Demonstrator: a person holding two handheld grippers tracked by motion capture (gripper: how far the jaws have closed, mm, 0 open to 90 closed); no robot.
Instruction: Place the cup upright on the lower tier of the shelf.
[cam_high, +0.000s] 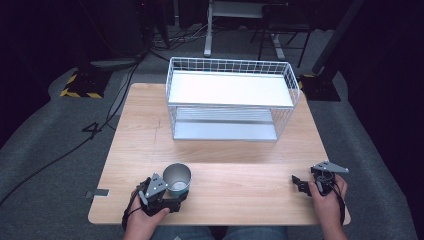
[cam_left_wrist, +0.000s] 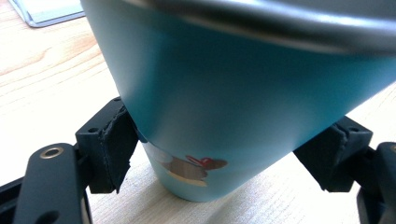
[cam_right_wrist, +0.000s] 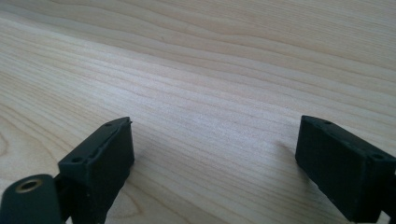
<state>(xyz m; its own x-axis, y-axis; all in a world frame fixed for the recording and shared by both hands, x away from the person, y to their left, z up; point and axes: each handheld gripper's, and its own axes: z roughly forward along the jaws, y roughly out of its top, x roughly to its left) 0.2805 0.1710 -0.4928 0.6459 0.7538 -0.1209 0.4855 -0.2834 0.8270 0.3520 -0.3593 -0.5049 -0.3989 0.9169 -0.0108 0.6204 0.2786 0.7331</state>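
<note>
A light wooden bench (cam_high: 225, 175) carries a white wire rack (cam_high: 231, 97) with two shelves at its far middle, and a cup (cam_high: 178, 178) stands upright near the front edge on the person's left side. The cup is blue on the outside with a metal rim and a grey interior; in the left gripper view a small printed picture (cam_left_wrist: 189, 167) shows low on its wall.

The left gripper (cam_high: 172, 197) sits just at the near side of the cup, held in the person's left hand (cam_high: 145, 220), with its grey three-cornered plate on top. In the left gripper view the cup (cam_left_wrist: 243, 93) stands between the two black jaws, its base on the wood. The left jaw's pad (cam_left_wrist: 119, 144) meets the cup's wall and the right jaw's pad (cam_left_wrist: 327, 156) lies right against the other side, so the gripper is closed around the lower part of the cup.

The right gripper (cam_high: 299, 184) rests well apart from the cup, near the front right corner of the bench, held in the person's right hand (cam_high: 327, 200). In the right gripper view its jaws stand wide apart with bare wood grain between them and nothing in their hold.

Beyond the bench, grey carpet (cam_high: 60, 145) covers the floor, with cables trailing across it on the left.
</note>
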